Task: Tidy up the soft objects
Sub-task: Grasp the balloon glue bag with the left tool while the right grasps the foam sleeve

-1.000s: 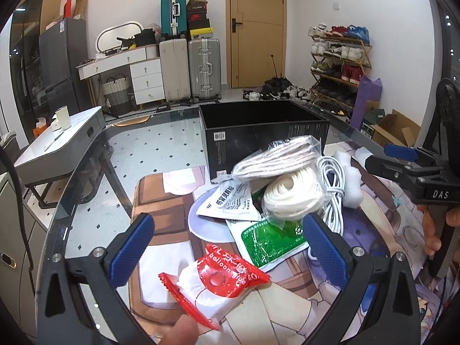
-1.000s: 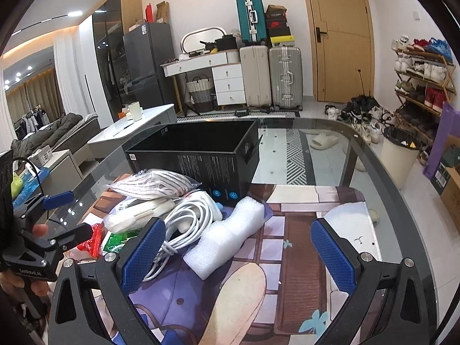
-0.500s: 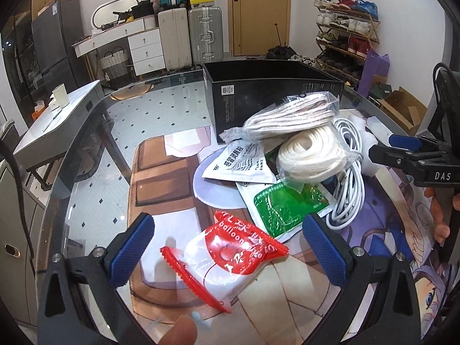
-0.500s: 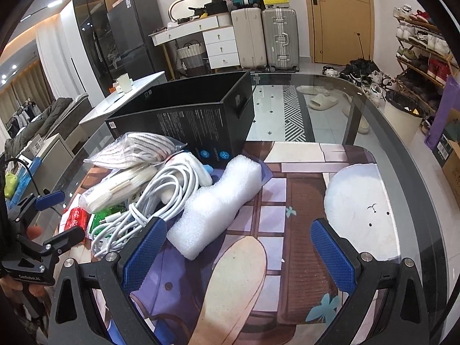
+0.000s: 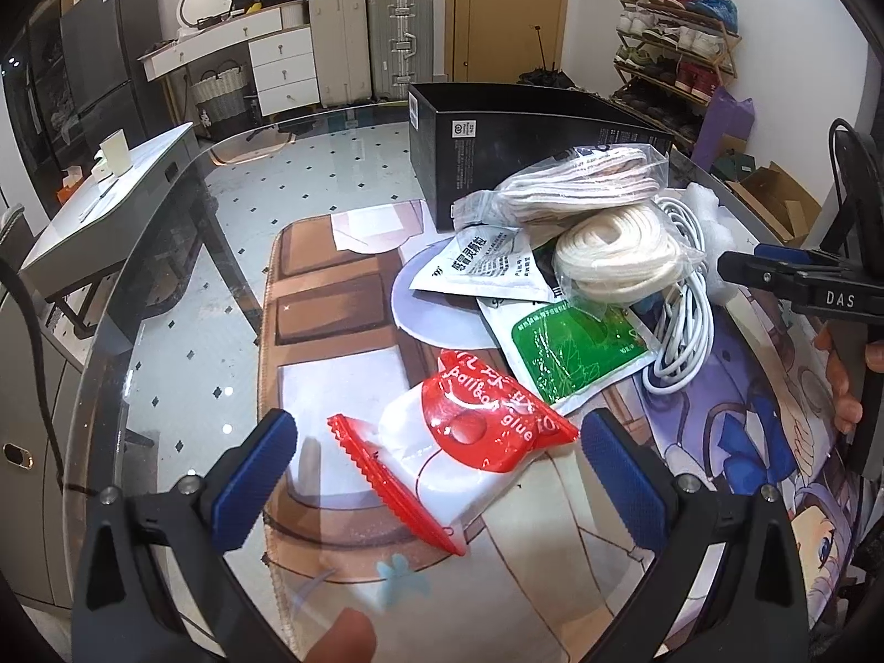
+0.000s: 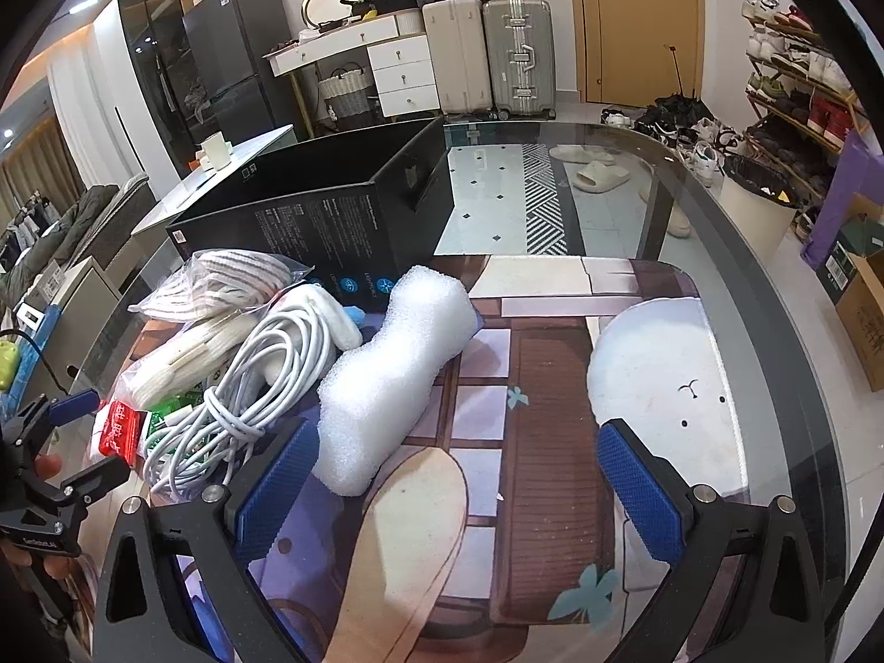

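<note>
A pile of soft items lies on a printed mat before an open black box (image 5: 530, 149), which also shows in the right wrist view (image 6: 331, 221). My left gripper (image 5: 436, 475) is open, its pads on either side of a red and white balloon-glue packet (image 5: 464, 442). Behind it lie a green pouch (image 5: 569, 348), a white sachet (image 5: 480, 271), bagged white rope (image 5: 619, 254), a bagged striped cloth (image 5: 580, 188) and a white cable coil (image 5: 685, 320). My right gripper (image 6: 458, 475) is open and empty, just in front of a white foam piece (image 6: 387, 381).
The mat (image 6: 547, 420) covers a round glass table (image 6: 773, 331) whose edge curves on both sides. Suitcases (image 6: 492, 55), a shoe rack (image 5: 674, 50) and a side table (image 5: 110, 210) stand on the floor beyond.
Both grippers have lowered and come closer to the pile. The red packet now sits between my left pads, and the foam piece is nearer my right gripper.
</note>
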Demonstrator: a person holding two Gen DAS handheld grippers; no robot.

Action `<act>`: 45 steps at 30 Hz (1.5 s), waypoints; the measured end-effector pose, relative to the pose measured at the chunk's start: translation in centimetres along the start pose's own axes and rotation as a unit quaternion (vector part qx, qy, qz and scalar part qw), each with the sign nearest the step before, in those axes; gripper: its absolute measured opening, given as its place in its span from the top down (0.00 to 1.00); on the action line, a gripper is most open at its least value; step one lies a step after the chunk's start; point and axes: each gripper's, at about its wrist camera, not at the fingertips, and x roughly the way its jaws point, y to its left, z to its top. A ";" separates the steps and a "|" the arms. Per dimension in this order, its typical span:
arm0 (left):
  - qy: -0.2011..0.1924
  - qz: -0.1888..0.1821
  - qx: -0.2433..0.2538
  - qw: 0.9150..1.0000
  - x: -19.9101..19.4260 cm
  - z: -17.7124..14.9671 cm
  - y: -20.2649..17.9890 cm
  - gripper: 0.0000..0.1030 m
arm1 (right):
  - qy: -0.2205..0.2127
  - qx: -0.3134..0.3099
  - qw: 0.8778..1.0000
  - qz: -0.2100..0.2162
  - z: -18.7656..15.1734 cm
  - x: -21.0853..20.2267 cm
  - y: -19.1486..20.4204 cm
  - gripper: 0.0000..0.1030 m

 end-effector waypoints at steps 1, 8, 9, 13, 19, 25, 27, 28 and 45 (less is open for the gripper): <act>0.002 -0.002 0.002 1.000 0.0 0.0 0.2 0.00 | -0.001 0.001 1.000 0.007 0.1 0.0 0.0 0.00; 0.002 -0.024 0.011 1.000 -0.2 0.4 1.3 0.00 | 0.017 -0.007 1.000 0.009 0.7 1.1 0.8 0.00; 0.003 -0.028 0.016 0.999 -0.2 0.5 1.4 0.00 | 0.019 -0.007 1.000 0.006 0.8 1.3 0.8 0.00; 0.004 -0.035 0.031 0.999 -0.2 0.5 1.5 0.00 | 0.024 -0.010 1.000 -0.007 0.6 1.5 0.7 0.00; 0.010 -0.043 0.053 0.998 -0.1 0.1 0.9 0.02 | 0.020 -0.002 1.000 -0.011 0.6 1.6 -0.1 0.00; 0.021 -0.049 0.062 0.997 0.4 0.1 0.6 0.02 | 0.021 -0.008 1.000 -0.011 1.4 2.5 0.3 0.01; 0.029 -0.043 0.066 0.996 0.7 0.0 0.5 0.02 | 0.025 -0.010 1.000 -0.010 1.5 3.0 0.3 0.04; 0.029 -0.042 0.070 0.996 0.7 0.0 0.5 0.02 | 0.023 -0.013 1.000 -0.014 1.6 3.1 0.4 0.04; 0.020 -0.049 0.086 0.995 0.4 0.1 -0.3 0.19 | 0.009 -0.032 0.999 -0.041 1.7 2.9 -0.1 0.40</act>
